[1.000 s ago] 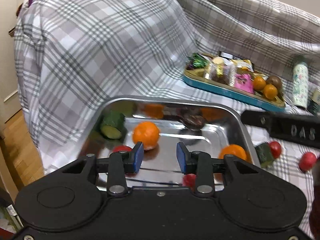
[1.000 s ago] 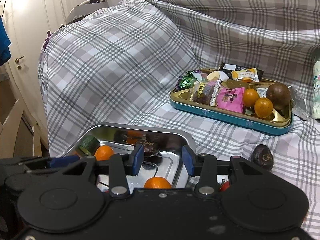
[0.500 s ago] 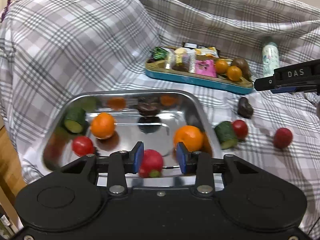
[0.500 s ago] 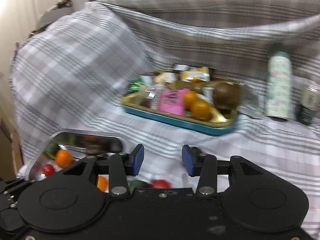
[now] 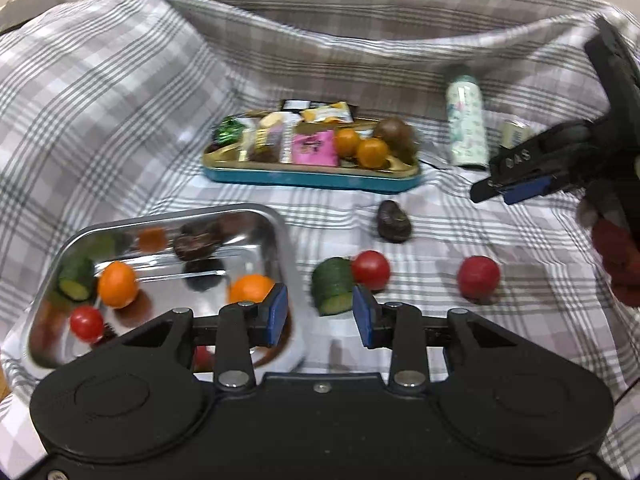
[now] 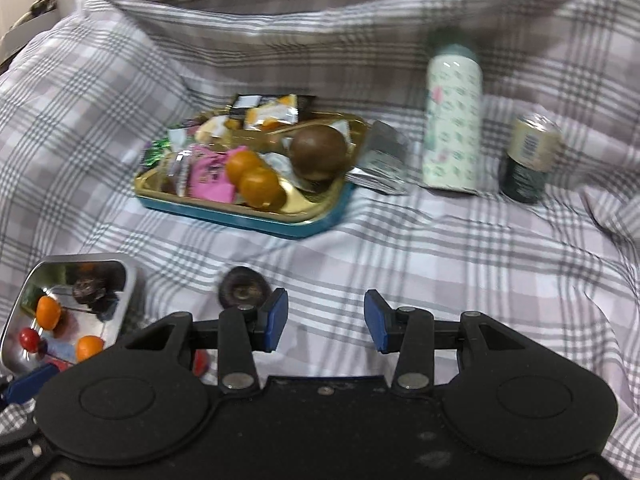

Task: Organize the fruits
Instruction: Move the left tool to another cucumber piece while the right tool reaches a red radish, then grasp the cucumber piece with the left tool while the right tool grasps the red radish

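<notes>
Swung right off the steel tray (image 5: 280,232) — left tongs (image 5: 320,314) agape, empty, cucumber piece (image 5: 333,286) just ahead.

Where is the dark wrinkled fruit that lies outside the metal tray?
In the left wrist view, the dark wrinkled fruit lies on the checked cloth, between the teal snack tin and the red tomato, right of the metal tray.
</notes>
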The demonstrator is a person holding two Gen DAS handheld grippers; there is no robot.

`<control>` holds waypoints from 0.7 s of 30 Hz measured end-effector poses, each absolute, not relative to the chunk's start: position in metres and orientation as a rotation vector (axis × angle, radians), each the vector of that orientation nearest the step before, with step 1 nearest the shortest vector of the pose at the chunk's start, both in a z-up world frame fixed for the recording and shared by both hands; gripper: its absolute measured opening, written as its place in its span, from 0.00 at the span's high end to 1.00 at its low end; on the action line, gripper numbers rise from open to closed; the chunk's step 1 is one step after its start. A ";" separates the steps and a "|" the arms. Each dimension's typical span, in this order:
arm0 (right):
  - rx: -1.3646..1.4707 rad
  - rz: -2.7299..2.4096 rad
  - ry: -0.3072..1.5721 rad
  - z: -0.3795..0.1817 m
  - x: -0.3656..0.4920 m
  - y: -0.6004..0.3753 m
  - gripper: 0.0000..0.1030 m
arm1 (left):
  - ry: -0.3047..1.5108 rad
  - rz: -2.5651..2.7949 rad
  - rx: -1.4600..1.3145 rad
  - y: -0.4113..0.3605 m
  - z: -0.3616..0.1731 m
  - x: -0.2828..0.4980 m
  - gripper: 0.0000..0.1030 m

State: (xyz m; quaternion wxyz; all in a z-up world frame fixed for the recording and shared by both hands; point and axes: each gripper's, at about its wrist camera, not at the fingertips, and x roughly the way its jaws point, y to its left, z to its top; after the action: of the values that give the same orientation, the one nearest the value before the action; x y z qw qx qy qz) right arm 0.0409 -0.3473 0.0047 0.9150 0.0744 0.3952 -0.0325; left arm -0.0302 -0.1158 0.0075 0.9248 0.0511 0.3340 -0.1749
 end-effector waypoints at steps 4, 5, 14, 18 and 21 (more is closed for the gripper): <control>0.168 -0.098 0.839 0.001 0.042 -0.360 0.56 | 0.686 -0.396 0.141 -0.132 0.006 -0.036 0.57; 0.171 -0.103 0.847 -0.001 0.043 -0.362 0.56 | 0.687 -0.403 0.148 -0.136 0.005 -0.037 0.57; 0.160 -0.121 0.877 -0.006 0.045 -0.365 0.56 | 0.726 -0.362 0.171 -0.159 -0.003 -0.030 0.56; 0.151 -0.104 0.874 -0.004 0.043 -0.364 0.56 | 0.737 -0.305 0.129 -0.156 -0.004 -0.018 0.56; 0.150 -0.101 0.872 -0.003 0.043 -0.364 0.56 | 0.752 -0.271 0.104 -0.153 -0.006 -0.008 0.56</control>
State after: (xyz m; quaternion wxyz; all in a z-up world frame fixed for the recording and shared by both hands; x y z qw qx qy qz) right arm 0.0427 -0.3635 -0.0030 0.9025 0.0724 0.4218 -0.0488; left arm -0.0077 -0.1532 -0.0057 0.9200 0.0506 0.3657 -0.1317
